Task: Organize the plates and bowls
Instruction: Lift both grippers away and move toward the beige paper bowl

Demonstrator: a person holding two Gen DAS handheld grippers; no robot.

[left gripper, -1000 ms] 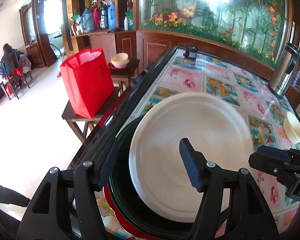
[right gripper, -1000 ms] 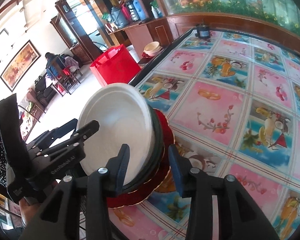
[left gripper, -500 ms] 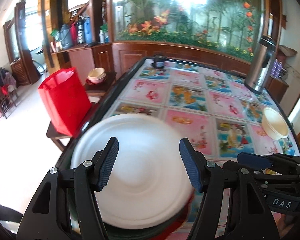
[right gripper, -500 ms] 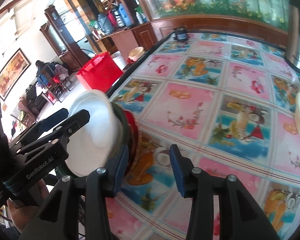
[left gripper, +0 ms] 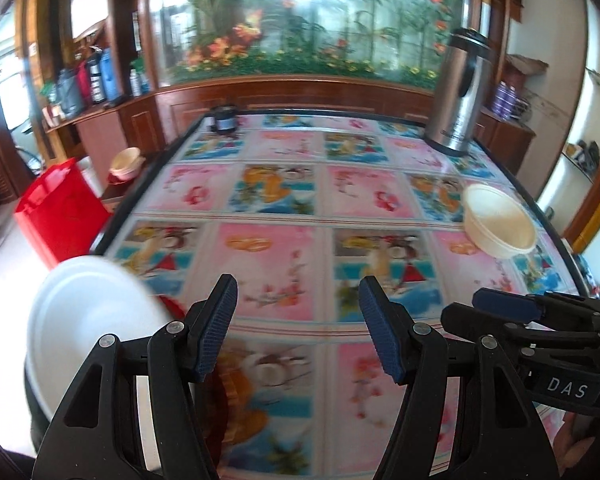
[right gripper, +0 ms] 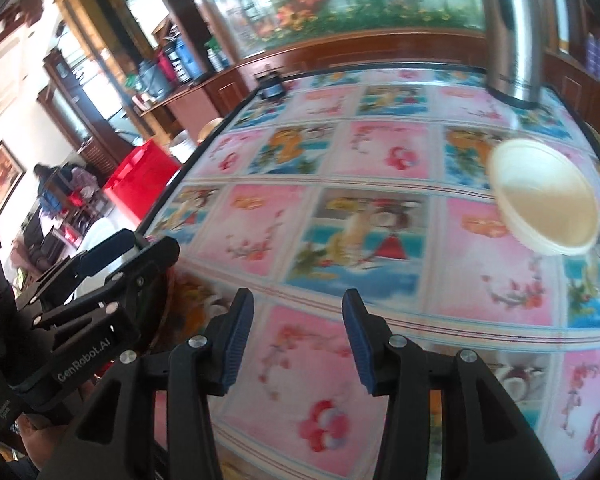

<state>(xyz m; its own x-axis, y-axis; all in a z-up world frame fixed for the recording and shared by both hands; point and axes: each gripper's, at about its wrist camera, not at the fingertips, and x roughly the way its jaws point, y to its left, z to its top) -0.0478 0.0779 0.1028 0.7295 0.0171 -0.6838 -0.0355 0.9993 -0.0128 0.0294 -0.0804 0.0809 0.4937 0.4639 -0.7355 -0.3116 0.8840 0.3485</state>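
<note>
The table [left gripper: 284, 240], under a patterned cloth, carries a cream bowl [left gripper: 500, 220], steel flask [left gripper: 458, 96] and plate stack [left gripper: 92, 332].

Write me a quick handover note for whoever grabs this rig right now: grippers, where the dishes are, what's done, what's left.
Left gripper: open, nothing between its fingers.
Right gripper: open and empty; its jaws have just been opening.
Plates: white plate tops a stack at the table's near left edge, a red plate peeking out beneath.
Bowl: cream bowl sits alone at the right of the flowered table, untouched.
Done: plates appear stacked.
Left: probably fetch the bowl; both grippers point across the table toward that side.
</note>
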